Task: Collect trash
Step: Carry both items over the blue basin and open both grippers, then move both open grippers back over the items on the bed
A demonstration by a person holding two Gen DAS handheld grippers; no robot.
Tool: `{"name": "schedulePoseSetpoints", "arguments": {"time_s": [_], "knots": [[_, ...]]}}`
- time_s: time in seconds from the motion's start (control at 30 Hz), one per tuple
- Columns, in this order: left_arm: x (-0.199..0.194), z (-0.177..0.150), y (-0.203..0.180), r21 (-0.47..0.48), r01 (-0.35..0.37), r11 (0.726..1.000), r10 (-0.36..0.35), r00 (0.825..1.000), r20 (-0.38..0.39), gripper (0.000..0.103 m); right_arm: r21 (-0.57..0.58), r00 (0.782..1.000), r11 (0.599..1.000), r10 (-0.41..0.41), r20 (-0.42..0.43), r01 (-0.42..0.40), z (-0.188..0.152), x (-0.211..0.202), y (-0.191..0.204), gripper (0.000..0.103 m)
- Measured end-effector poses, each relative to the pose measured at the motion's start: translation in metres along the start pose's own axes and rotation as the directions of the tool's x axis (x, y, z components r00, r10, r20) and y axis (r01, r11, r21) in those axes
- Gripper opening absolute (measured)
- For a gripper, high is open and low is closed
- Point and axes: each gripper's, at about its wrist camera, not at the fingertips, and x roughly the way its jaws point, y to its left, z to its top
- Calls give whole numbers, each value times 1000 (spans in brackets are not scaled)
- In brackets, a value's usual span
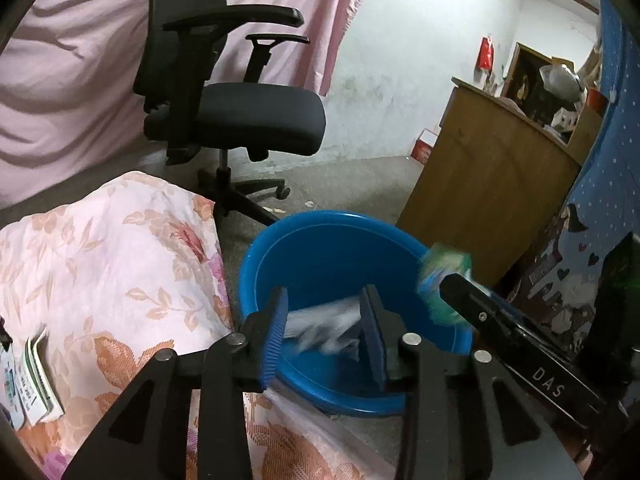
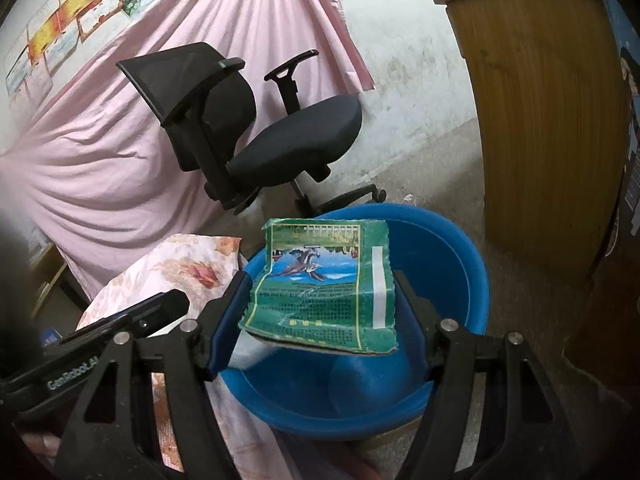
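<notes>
A blue plastic basin stands on the floor beside the bed; it also shows in the right wrist view. My left gripper is open above the basin, and a blurred clear plastic wrapper lies between and below its jaws, over the basin. My right gripper is open with a green printed packet lying loose between its jaws above the basin. The same packet shows blurred at the right gripper's tip in the left wrist view.
A floral bed cover lies left of the basin, with paper packets on it. A black office chair stands behind, before a pink curtain. A wooden cabinet stands right of the basin.
</notes>
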Motion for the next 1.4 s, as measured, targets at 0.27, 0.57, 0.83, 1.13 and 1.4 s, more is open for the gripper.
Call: {"name": "schedulePoseSetpoints", "arguments": {"time_s": [0.27,0.57,0.83,1.13,1.4], "knots": [[-26,-2,8,-30,-47,998,49,996,68,44,-2,1000,1000,-4,17,4,0,-3,-1,97],[-104,-18,34,-122,-139,983,167,951,262,82,-148,984,987,89,157,-65,2,-27,42,103],[-185,-47,63,-200,-282,938,342,843,415,100,-333,933,928,258,251,-167,-8,-54,109,103],[-253,-97,88,-272,-440,856,517,703,489,101,-475,899,846,378,220,-240,-25,-70,169,103],[-278,-138,108,-310,-508,804,594,655,467,101,-519,889,801,430,155,-297,-37,-72,197,103]]}}
